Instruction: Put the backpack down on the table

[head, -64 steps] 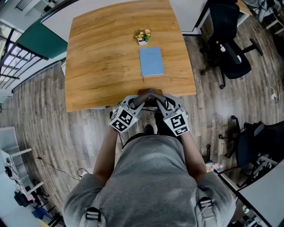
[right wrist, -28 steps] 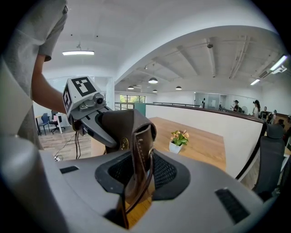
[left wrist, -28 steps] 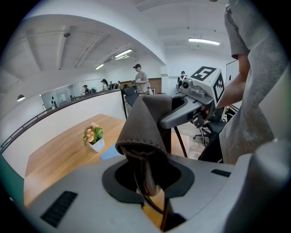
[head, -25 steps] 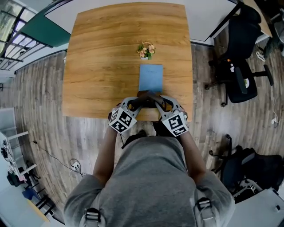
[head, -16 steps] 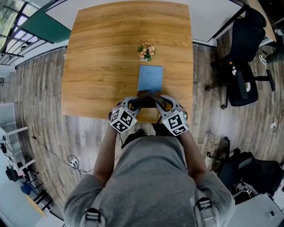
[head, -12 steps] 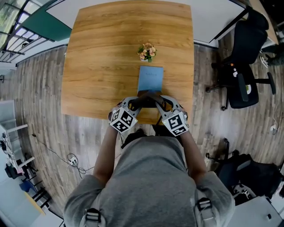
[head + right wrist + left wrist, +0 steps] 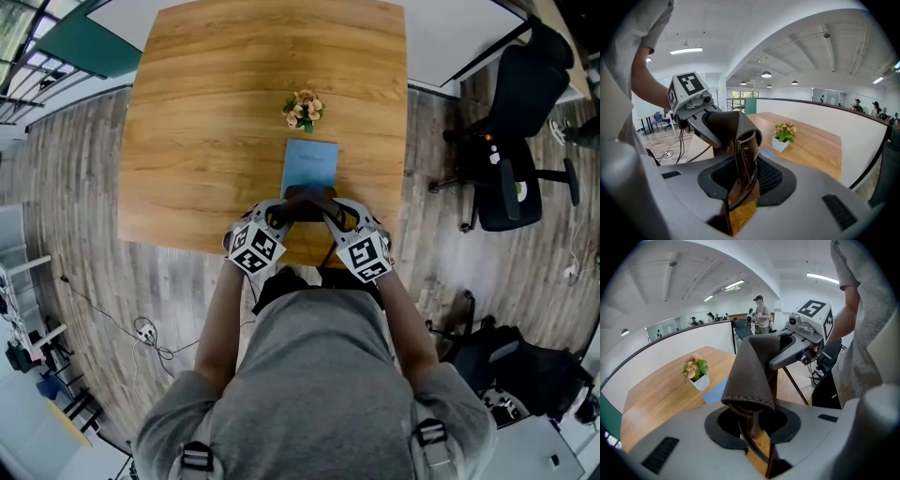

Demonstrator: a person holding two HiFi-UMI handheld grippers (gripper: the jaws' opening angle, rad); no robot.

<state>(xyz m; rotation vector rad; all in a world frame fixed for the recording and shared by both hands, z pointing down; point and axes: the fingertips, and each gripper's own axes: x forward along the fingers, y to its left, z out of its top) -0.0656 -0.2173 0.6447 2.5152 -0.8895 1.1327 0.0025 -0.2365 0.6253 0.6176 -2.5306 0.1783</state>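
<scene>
A brown leather backpack strap [image 7: 307, 196] is pinched from both sides over the near edge of the wooden table [image 7: 206, 112]. My left gripper [image 7: 287, 210] is shut on a folded flap of this leather [image 7: 751, 376], which rises between its jaws. My right gripper [image 7: 328, 210] is shut on a stitched band of the same strap [image 7: 743, 159]. Each gripper view shows the opposite gripper close by, the right gripper [image 7: 797, 341] and the left gripper [image 7: 701, 117]. The body of the backpack is hidden under the grippers and the person's chest.
A blue notebook [image 7: 309, 164] lies just beyond the grippers, with a small white pot of flowers [image 7: 301, 109] behind it. A black office chair [image 7: 511, 103] stands right of the table. A dark bag [image 7: 525, 366] sits on the floor at lower right.
Both grippers, still holding the strap, have moved forward and down over the table's near edge. The notebook now lies right at their tips.
</scene>
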